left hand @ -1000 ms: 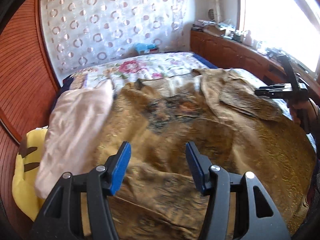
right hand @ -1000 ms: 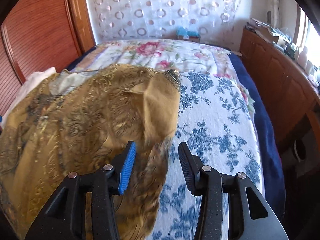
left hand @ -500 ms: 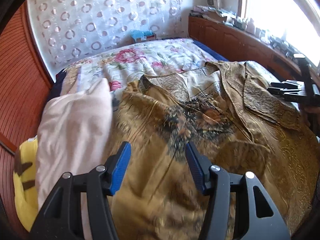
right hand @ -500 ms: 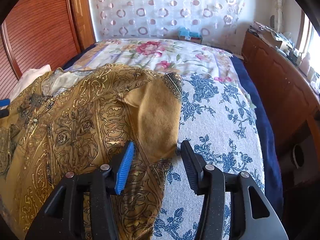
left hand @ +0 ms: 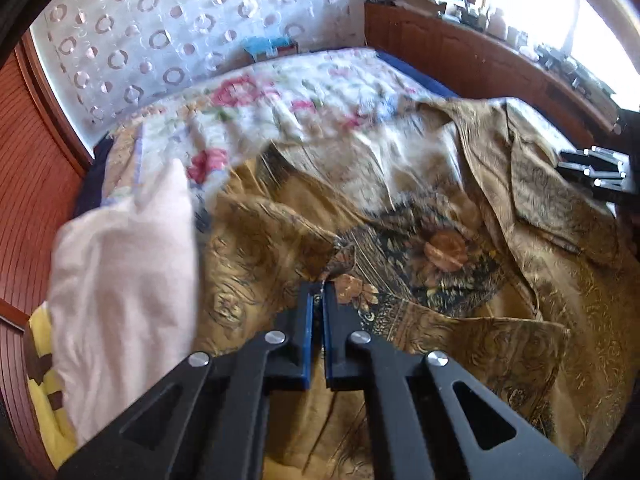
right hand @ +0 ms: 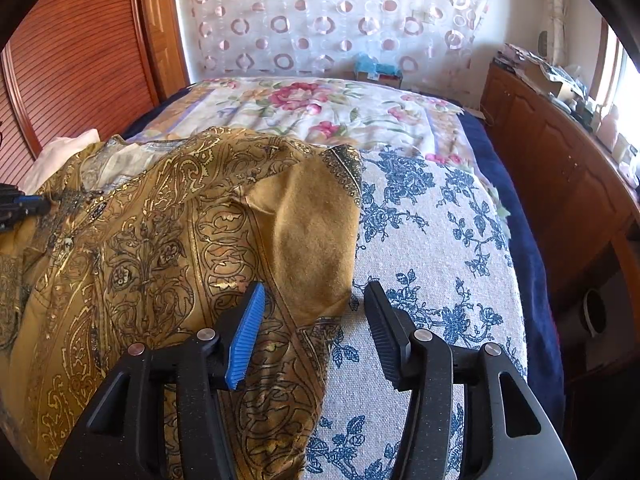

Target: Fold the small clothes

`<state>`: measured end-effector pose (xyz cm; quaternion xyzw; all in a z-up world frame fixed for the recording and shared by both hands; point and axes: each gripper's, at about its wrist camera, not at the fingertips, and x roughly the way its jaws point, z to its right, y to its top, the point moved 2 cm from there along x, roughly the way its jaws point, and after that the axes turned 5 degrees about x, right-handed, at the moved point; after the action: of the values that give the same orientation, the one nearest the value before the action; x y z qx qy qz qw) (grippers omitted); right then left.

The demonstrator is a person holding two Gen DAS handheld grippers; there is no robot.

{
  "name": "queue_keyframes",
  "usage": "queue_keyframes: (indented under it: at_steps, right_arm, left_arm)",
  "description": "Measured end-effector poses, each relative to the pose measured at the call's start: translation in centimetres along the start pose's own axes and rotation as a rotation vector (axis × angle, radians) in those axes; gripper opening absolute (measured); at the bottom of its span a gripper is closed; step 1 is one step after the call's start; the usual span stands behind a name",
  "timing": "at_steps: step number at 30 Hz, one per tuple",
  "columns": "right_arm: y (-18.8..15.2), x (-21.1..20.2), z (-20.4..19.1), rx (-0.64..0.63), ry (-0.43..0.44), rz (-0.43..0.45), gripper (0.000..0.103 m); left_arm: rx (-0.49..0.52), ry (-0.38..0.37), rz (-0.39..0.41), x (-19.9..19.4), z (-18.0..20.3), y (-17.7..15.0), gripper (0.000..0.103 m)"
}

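Since 0.5 s ago, the left gripper (left hand: 318,292) has closed its jaws onto a fold of the gold brocade patterned garment (left hand: 432,248) at centre frame. The right gripper (right hand: 312,304) hangs wide open, holding nothing, astride the garment's edge at lower centre. Lift slowly, keeping the pinch. Open blue-floral bedspread (right hand: 432,240) lies right; a pale pink folded cloth (left hand: 124,280) crowds the left.

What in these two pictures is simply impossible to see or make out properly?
- Left wrist view: the gold patterned garment is motion-blurred, and its near hem is hidden behind the left tool.
- Left wrist view: the right tool is cut off by the frame edge, so its jaws cannot be read there.
- Right wrist view: clutter on the wooden ledge is too small to identify.
- Right wrist view: the garment's left side runs out of frame.
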<state>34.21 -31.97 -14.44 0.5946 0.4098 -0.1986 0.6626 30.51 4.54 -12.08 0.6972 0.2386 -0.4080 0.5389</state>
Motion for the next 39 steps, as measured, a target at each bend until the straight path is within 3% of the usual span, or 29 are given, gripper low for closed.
queue_keyframes:
  at_steps: [7, 11, 13, 15, 21, 32, 35, 39]
  right_arm:
    - [-0.1, 0.0, -0.1, 0.0, -0.001, 0.0, 0.053]
    - [-0.3, -0.2, -0.2, 0.011, 0.014, -0.001, 0.053]
    - [0.0, -0.4, 0.5, 0.04, 0.076, 0.0, 0.053]
    - [0.7, -0.2, 1.7, 0.083, 0.127, -0.012, 0.053]
    - [4.1, 1.0, 3.8, 0.09, 0.089, -0.01, 0.053]
    - [7.3, 5.1, 2.2, 0.002, 0.039, -0.066, 0.053]
    - [7.7, 5.5, 1.1, -0.046, 0.005, -0.04, 0.038]
    - [7.4, 5.3, -0.4, -0.095, 0.017, -0.042, 0.004]
  left_arm:
    - [-0.149, 0.126, 0.182, -5.7, -6.8, 1.4, 0.0]
    - [-0.196, 0.176, 0.199, -6.7, -10.5, 1.0, 0.0]
    - [-0.222, 0.172, 0.192, -6.6, -11.8, 0.2, 0.0]
    - [-0.227, 0.172, 0.191, -6.5, -12.1, -0.6, 0.0]
    - [-0.236, 0.143, 0.201, -5.7, -11.7, -1.5, 0.0]
    - [-0.21, 0.09, 0.218, -5.9, -10.3, -1.2, 0.0]
    - [-0.195, 0.067, 0.215, -5.9, -9.0, -1.4, 0.0]
    - [-0.179, 0.042, 0.244, -7.3, -7.2, -1.7, 0.0]
